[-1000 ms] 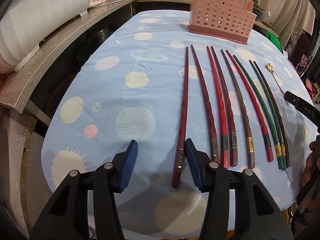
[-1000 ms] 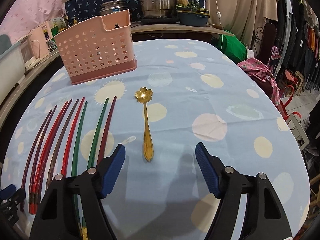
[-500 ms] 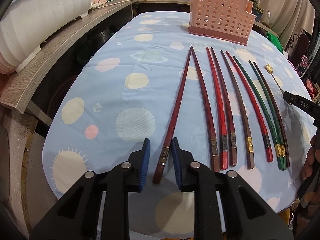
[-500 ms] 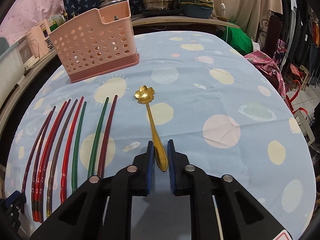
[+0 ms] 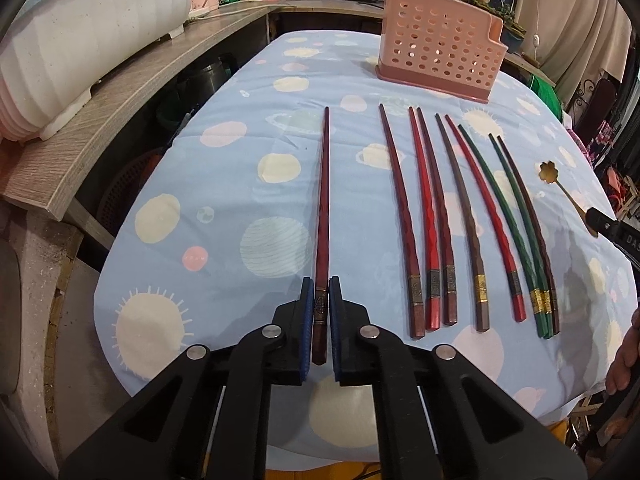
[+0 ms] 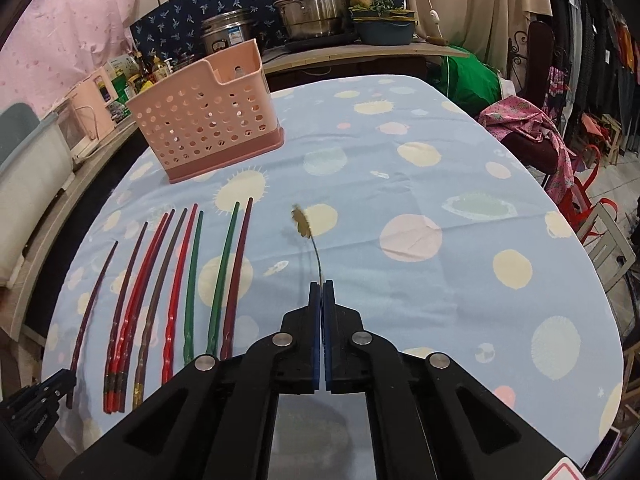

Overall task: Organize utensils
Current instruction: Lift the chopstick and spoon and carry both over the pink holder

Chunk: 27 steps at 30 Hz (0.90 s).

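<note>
While the pink basket (image 5: 440, 56) waits at upper centre, the left gripper (image 5: 320, 312) is clamped on a stiff, light chopstick (image 5: 325, 200) near its banded butt; the right gripper (image 6: 322, 312) pinches the thin, slippery gold spoon (image 6: 304, 226) by its handle end, bowl raised mid-frame.

On the table (image 5: 248, 92), the basket (image 5: 440, 52) stands at the far end, a row of chopsticks (image 5: 472, 216) lies before it, one chopstick (image 5: 324, 200) left and apart, the spoon (image 5: 560, 188) right, seemingly lifted.
</note>
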Available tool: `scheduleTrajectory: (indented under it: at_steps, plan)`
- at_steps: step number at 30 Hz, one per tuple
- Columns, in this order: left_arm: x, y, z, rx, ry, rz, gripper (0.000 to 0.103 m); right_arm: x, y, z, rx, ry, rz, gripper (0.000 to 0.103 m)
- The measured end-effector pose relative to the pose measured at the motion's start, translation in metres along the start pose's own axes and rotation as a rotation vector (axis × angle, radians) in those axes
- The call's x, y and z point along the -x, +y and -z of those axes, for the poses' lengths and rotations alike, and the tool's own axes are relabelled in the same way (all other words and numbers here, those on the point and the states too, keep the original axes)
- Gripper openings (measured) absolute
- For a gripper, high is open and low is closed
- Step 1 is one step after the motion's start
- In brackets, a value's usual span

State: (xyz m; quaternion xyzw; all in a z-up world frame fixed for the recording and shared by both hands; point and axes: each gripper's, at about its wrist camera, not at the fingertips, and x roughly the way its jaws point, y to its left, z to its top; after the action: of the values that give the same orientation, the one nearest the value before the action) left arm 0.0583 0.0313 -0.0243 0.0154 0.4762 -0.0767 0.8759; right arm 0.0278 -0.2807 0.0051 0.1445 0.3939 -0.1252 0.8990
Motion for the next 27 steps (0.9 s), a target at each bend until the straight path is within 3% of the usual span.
scheduleTrajectory:
  at_steps: [7,17,27]
  plan:
    - [0.015,0.002,-0.010,0.007,-0.029,0.016,0.007,0.021,-0.003,-0.009,-0.009,-0.044,-0.018,0.002]
    - [0.045,0.006,-0.048,0.025,-0.113,0.036,0.007,0.047,0.002,-0.037,0.015,-0.133,-0.046,0.002]
    - [0.081,0.005,-0.130,0.003,-0.258,0.030,0.007,0.051,0.010,-0.094,0.023,-0.163,-0.121,0.002]
